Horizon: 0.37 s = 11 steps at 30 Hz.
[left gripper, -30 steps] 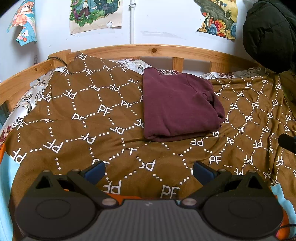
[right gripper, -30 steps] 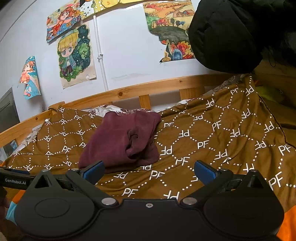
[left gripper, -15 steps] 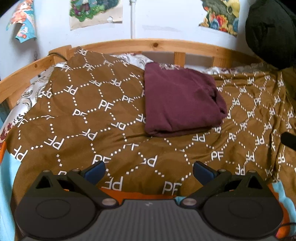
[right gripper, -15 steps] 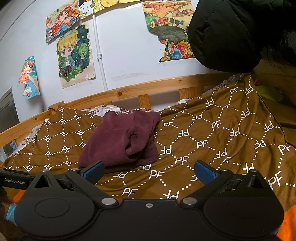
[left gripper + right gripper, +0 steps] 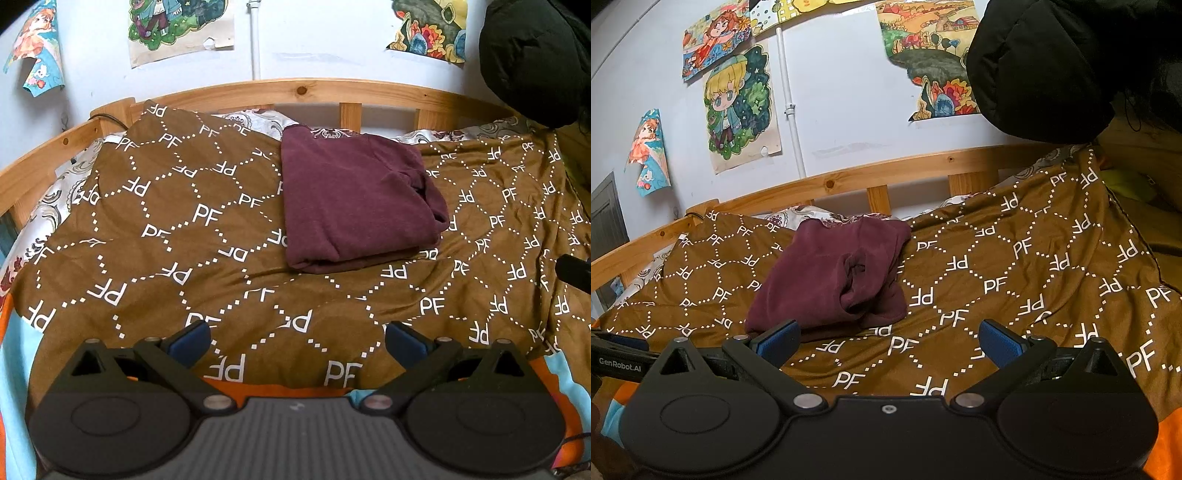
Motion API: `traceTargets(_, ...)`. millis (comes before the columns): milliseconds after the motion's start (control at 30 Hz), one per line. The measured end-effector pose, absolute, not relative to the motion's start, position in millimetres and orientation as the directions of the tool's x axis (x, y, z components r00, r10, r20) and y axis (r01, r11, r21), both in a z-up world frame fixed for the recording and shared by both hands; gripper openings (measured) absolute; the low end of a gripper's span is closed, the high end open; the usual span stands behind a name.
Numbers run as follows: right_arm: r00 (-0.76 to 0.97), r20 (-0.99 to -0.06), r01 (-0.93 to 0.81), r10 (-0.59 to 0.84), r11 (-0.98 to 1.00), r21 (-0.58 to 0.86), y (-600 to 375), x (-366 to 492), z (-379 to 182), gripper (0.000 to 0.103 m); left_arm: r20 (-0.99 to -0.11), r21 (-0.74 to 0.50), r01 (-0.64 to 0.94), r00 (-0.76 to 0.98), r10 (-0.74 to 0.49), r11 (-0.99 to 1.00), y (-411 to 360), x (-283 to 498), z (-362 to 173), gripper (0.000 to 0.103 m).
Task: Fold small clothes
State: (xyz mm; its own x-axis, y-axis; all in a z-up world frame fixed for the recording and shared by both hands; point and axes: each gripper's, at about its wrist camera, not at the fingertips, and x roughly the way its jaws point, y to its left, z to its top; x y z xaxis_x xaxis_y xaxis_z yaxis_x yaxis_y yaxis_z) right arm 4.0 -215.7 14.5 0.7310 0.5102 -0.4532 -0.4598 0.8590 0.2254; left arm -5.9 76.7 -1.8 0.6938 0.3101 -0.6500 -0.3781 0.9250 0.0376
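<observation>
— Where does the garment lie?

— The folded maroon knit garment point(image 5: 354, 199) rests on the brown bedspread printed with white "PF" letters and dotted hexagons point(image 5: 177, 229), toward the far side of the bed, near the curved pale wooden bed rail point(image 5: 303, 90). From the right wrist view the same garment point(image 5: 827, 277) shows a rumpled opening on its near right side, with layered edges stacked along the bottom.

— And the tongs?

— The left tongs point(image 5: 297, 341) hang spread wide over the near edge of the bedspread, their blue pads point(image 5: 190, 341) far apart with nothing between them. The right tongs point(image 5: 888, 341) are likewise released and hold nothing; the left blue pad point(image 5: 777, 339) sits in front of the garment's near corner in the picture, though whether it touches the cloth cannot be told.

— Anything else around the bed?

— A patterned white sheet point(image 5: 258, 118) peeks out behind the bedspread. On the pale wall hang colourful cartoon drawings on paper point(image 5: 738, 107), and a thin white pipe point(image 5: 790, 107) runs down between them. A bulky black padded jacket point(image 5: 1045, 66) hangs at the upper right. An orange and light blue cover point(image 5: 280, 389) shows under the near edge of the bedspread.
</observation>
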Motion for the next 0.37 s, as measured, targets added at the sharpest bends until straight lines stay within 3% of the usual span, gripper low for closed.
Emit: traceTargets(367,0.731,-0.455,-0.458,0.509,0.860,0.225,-216.0,3.8,14.3,0.102,-0.654,0.053,-0.373,0.688,0.315,0.926,76.5,-5.0,-4.0,0.102)
